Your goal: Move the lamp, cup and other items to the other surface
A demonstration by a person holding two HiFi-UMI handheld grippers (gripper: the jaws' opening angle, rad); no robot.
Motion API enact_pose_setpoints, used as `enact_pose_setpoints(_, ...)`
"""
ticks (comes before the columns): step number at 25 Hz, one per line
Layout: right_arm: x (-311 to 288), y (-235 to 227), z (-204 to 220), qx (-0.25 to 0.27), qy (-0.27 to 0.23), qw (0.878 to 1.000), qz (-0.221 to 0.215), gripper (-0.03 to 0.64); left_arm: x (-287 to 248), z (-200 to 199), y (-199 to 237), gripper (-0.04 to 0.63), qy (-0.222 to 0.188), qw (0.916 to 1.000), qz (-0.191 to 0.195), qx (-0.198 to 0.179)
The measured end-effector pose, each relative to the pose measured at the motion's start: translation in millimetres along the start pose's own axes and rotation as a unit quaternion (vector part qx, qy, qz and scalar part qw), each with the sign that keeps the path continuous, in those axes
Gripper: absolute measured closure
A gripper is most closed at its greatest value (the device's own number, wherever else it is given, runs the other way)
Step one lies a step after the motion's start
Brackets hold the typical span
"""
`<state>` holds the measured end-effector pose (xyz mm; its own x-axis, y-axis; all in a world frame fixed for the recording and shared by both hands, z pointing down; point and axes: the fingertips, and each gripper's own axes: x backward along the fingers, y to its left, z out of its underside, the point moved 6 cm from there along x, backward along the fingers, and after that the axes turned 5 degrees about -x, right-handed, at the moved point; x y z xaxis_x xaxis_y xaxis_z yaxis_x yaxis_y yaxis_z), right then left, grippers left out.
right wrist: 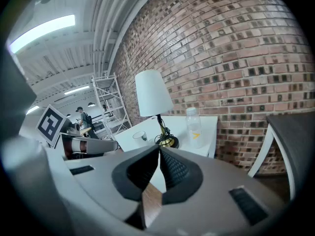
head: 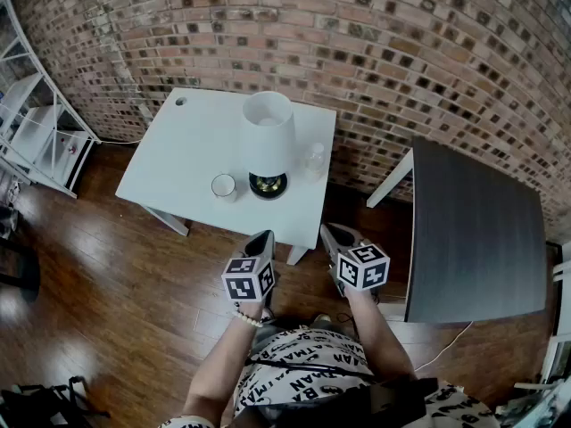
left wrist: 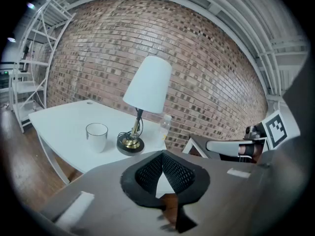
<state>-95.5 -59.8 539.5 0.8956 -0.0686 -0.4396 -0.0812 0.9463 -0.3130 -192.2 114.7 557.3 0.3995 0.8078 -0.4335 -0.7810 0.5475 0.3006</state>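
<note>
- We see a brick wall [head: 401, 43] behind both tables, and a wood floor [head: 107, 275] under them.
- The dark table [head: 473, 230] stands on the right, its top bare.
- The white table [head: 178, 159] stands left of it, a gap apart, and carries all three items.
- A white rack [head: 40, 132] stands at the far left.
- The lamp [head: 268, 145] is upright near the white table's front right edge.
- Our left gripper [head: 261, 237] and right gripper [head: 332, 232] hang side by side over the floor, just short of that table. Each has its jaw tips pressed together on nothing.
- The bottle [head: 314, 160] stands just right of the lamp.
- The cup [head: 223, 186] sits just left of the lamp's base.
</note>
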Motion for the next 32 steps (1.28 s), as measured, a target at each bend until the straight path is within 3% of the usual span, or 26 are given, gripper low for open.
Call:
enact_pose_setpoints(1, -2, 1, 0, -0.002, -0.001, 1.0, 0.001, 0.591, -1, -1, 2, 0.592, 0.001, 1.0, 0.003, -0.002)
enact_pose_setpoints(7, -11, 13, 2, -0.009, -0.002, 1.0, 0.012, 0.588, 0, -1, 9, 0.592, 0.01, 0.9996, 0.023, -0.012)
enact_pose_setpoints(15, 0, 18, 11, -0.02, -0.03, 0.996, 0.08, 0.586, -4, -3, 8, 0.592, 0.022, 0.9968, 0.067, -0.038)
enact_pose_setpoints(18, 3, 10, 9, -0.054, -0.053, 0.994, 0.079, 0.586, -8, 0, 6, 0.592, 0.025, 0.9965, 0.072, -0.035)
enact_pose_setpoints(22, -7, -7, -9, -0.041, -0.07, 0.994, 0.079, 0.577, -22, -2, 5, 0.592, 0.023, 0.9966, 0.072, -0.033)
enact_pose_setpoints(25, -23, -22, -26, -0.021, -0.072, 0.993, 0.088, 0.525, -34, -6, -1, 0.592, 0.022, 0.9966, 0.071, -0.035)
enact_pose_setpoints(27, -37, -29, -38, 0.001, -0.071, 0.994, 0.086, 0.419, -43, -10, -5, 0.592, 0.023, 0.9964, 0.071, -0.041)
enact_pose_setpoints(29, -52, -36, -52, 0.018, -0.07, 0.994, 0.078, 0.38, -52, -15, -9, 0.592, 0.026, 0.9961, 0.07, -0.046)
enact_pose_setpoints(32, -74, -50, -72, 0.03, -0.072, 0.994, 0.072, 0.38, -66, -21, -15, 0.592, 0.031, 0.996, 0.068, -0.049)
